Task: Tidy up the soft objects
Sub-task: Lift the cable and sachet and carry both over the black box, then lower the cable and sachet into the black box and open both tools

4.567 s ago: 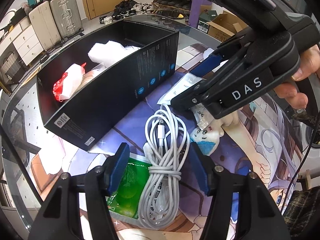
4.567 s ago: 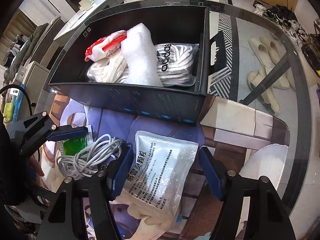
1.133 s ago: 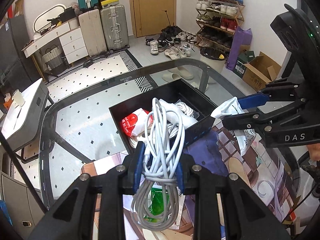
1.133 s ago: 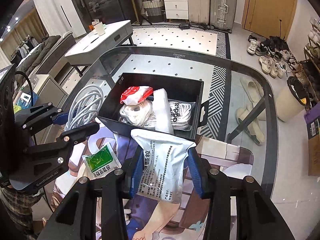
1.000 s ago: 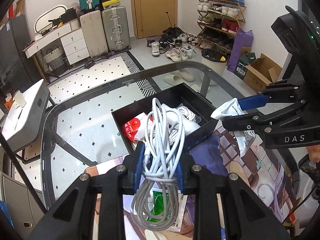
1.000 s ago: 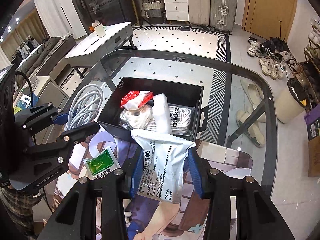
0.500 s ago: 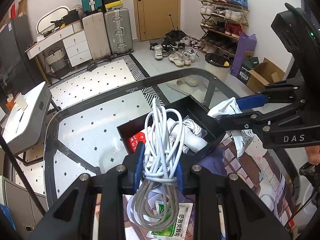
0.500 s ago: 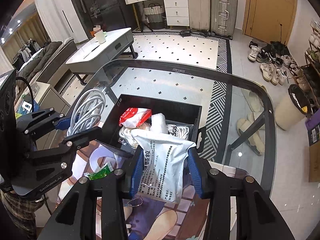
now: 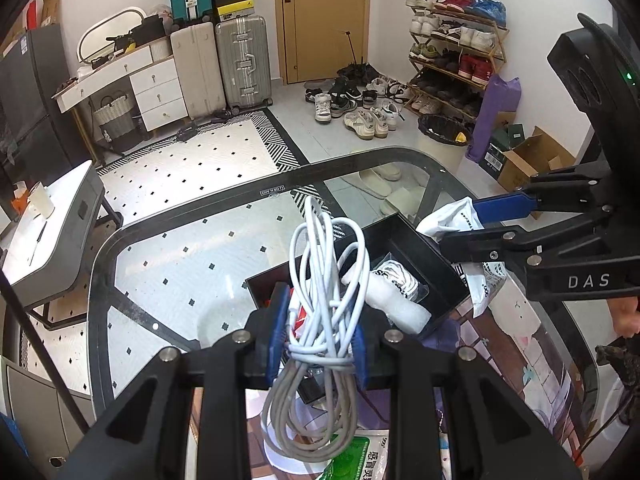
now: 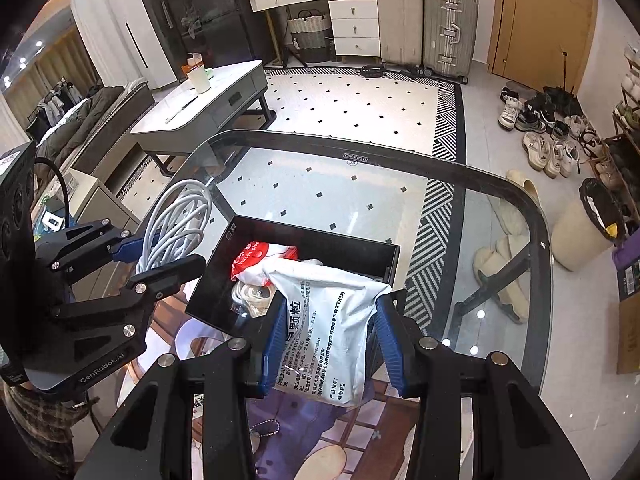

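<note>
Only the left wrist view shows the green sachet [image 9: 352,460] with white Chinese print lying on the illustrated mat at 6 o'clock, the white foam roll [image 9: 394,304] and the clear bag of striped white laces [image 9: 400,278] inside the open black cardboard box [image 9: 424,252]; only the right wrist view shows the red-and-white plastic packet [image 10: 256,258] in that box [image 10: 320,236] and a small bead chain [image 10: 264,426] on the mat at 6 o'clock. The left gripper [image 9: 318,338] is closed narrowly on the bundled white charging cable [image 9: 324,280], whose loops stand up toward 12 o'clock and hang down toward 6 o'clock, raised above the near end of the box; in the right wrist view the same gripper [image 10: 158,258] and cable [image 10: 176,220] sit at 9 o'clock, beside the box's left wall. The right gripper [image 10: 330,340] is at medium width, pinching the white plastic pouch [image 10: 324,320] printed with black Chinese characters by both side edges, the pouch hanging above the box's near wall; in the left wrist view it [image 9: 470,230] appears at 3 o'clock with the pouch's [image 9: 448,220] crumpled top poking out. Readable writing: "DAS" on the right gripper's body, "GenRobot.AI" on the left one's, "999" on the green sachet. The box rests on the round-cornered glass table [image 10: 500,184].
</note>
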